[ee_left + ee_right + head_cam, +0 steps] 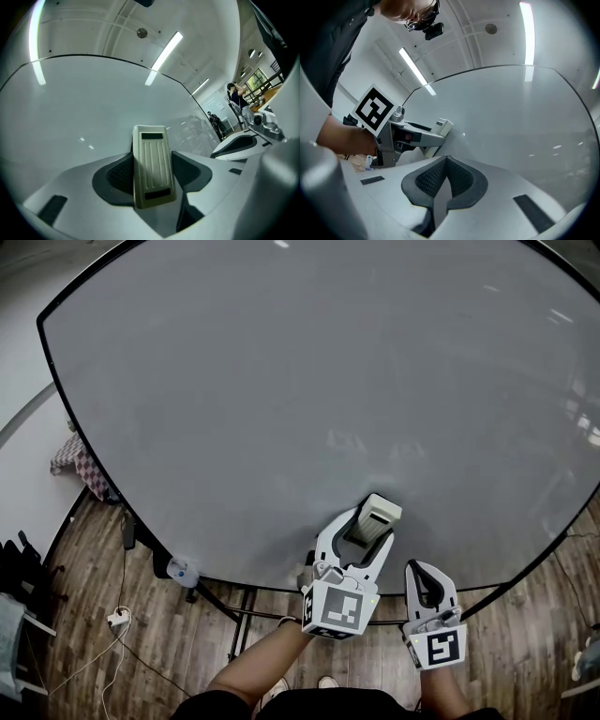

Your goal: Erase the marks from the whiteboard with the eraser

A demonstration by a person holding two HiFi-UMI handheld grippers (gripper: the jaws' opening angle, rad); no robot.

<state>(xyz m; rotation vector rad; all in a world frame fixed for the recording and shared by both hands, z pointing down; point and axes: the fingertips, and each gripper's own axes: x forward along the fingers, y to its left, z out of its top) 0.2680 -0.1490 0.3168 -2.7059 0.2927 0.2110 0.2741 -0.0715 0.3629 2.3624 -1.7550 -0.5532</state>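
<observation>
The person's bare left forearm (258, 662) reaches forward from the lower edge of the head view. It carries the left hand-held gripper (361, 529), which points up at the whiteboard (234, 381). That gripper is clenched on the pale ribbed eraser (378, 515), held lengthwise between the jaws, its far end against the board's lower part. Just to its right the right hand-held gripper (427, 579) hangs lower, near the board's bottom edge, its jaws closed together with nothing between them.

One whiteboard (281, 381), one eraser (381, 513), two grippers (359, 532) (420, 570).
</observation>
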